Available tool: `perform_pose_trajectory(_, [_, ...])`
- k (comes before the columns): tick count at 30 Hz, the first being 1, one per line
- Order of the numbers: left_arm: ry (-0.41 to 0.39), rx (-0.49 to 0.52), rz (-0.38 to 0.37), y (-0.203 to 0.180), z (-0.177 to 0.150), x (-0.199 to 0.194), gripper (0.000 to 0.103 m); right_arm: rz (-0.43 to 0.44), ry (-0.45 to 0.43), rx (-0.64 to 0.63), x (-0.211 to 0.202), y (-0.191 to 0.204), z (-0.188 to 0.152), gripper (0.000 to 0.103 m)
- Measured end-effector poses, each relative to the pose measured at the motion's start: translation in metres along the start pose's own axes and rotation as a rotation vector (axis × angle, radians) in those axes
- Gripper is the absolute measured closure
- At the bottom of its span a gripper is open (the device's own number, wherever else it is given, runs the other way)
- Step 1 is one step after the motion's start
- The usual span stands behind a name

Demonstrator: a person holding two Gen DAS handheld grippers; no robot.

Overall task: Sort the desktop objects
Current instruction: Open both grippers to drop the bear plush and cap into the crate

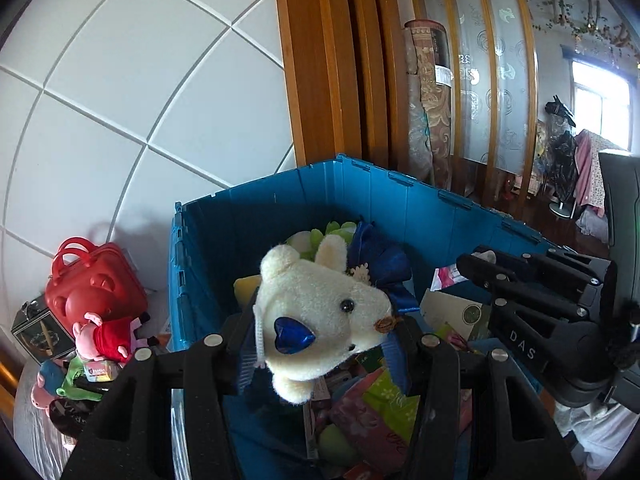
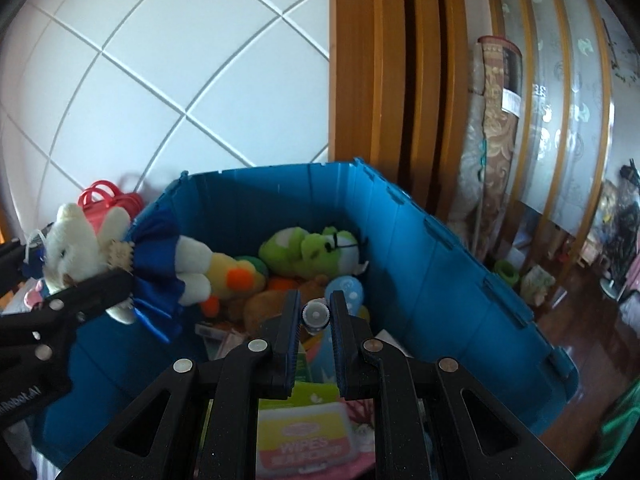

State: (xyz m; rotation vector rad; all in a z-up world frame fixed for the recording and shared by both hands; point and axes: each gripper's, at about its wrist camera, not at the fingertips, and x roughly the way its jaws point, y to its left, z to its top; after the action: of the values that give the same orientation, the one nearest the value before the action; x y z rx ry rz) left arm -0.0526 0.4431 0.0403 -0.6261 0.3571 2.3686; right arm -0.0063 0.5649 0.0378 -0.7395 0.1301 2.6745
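Nearest the left wrist camera, the left gripper (image 1: 320,344) is closed on a cream teddy bear (image 1: 320,312), its two black fingers pressing the bear's head from either side. The bear wears a blue dress and has a shiny blue heart on its cheek. It hangs in the air above a blue plastic crate (image 1: 400,200), touching nothing inside it.

In the right wrist view, the right gripper (image 2: 315,340) is closed on a small bottle with a white ribbed cap (image 2: 315,314); the cap sits between the two fingertips, also above the crate (image 2: 420,280). In this view the bear (image 2: 80,252) and the left gripper (image 2: 72,292) appear at the left edge, over the crate's left wall.

Below the grippers, the crate holds a yellow pack of wipes (image 2: 304,440), cards and wrappers. Farther back inside lie a green frog plush toy (image 2: 312,252), a yellow duck plush toy (image 2: 236,272) and a brown plush toy (image 2: 276,304).

Outside the crate to the left, a red toy case (image 1: 94,280) stands near a pink pig plush toy in red (image 1: 106,338). Behind everything is a white tiled wall (image 1: 140,80), a wooden door frame (image 1: 320,60), and a rolled carpet (image 1: 428,100) leaning upright.
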Motion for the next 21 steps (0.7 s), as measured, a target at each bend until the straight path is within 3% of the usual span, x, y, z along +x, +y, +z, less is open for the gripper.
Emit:
perform_pose_trajectory(9, [0.023, -0.019, 0.022, 0.004, -0.003, 0.009, 0.044, -0.008, 0.039, -0.038, 0.012, -0.002, 0.001, 0.086])
perform_pose_trajectory(11, [0.01, -0.031, 0.026, 0.006, -0.004, 0.005, 0.023, -0.025, 0.042, -0.037, 0.012, -0.001, 0.002, 0.075])
perform_pose_trajectory(15, [-0.017, -0.053, 0.033, 0.012, -0.006, -0.005, 0.016, -0.056, 0.041, -0.035, 0.009, -0.002, 0.001, 0.012])
perform_pose_trajectory(21, [-0.053, -0.089, 0.073, 0.021, -0.014, -0.025, 0.011, -0.083, 0.016, -0.019, -0.009, -0.004, -0.001, 0.0])
